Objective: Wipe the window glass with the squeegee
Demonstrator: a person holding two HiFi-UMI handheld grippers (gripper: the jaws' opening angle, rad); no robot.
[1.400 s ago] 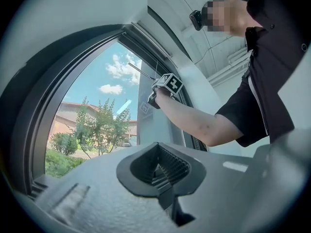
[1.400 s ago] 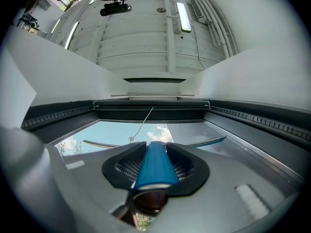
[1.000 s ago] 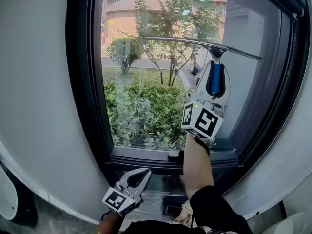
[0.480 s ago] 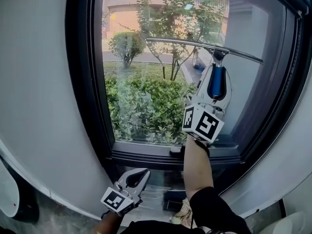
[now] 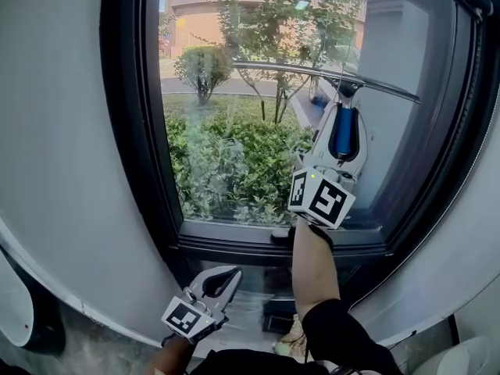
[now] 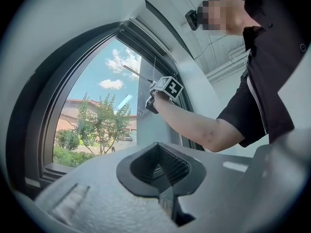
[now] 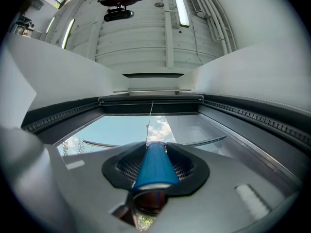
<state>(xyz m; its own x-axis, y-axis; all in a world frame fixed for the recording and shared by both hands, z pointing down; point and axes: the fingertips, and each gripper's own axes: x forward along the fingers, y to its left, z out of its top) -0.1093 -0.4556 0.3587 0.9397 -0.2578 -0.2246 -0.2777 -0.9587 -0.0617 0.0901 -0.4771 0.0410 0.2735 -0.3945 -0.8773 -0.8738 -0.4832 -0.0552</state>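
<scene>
**Item: squeegee** (image 5: 312, 72). It has a long thin blade and a blue handle. It is held up at the window glass (image 5: 226, 139), with the blade across the upper part of the pane, sloping slightly down toward the right, and the handle pointing down.

**Holder: right gripper** (image 5: 341, 123). Its jaws are clamped on the blue handle (the right gripper view shows the handle (image 7: 154, 166) seated between them, with the blade fanning out beyond). The arm is raised over the sill (image 5: 234, 244).

**Spare: left gripper** (image 5: 221, 282). It hangs low, beneath the sill and well apart from the glass. Its jaws are pressed together with nothing between them (confirmed in the left gripper view (image 6: 163, 178)).

**Surround:** dark window frame (image 5: 125, 131) and pale wall. Shrubs and a brick building lie beyond the pane.

**Progress (judged):** the stroke is under way high on the pane. All the glass below the blade, down to the sill, looks left to do. Faint haze low on the left suggests that area is unwiped.

**Not established:**
- The top of the pane is cut off in the head view.
- Whether the blade edge actually presses on the glass cannot be told.
- A thin cord (image 7: 149, 115) hangs near the handle; its purpose is unclear.
</scene>
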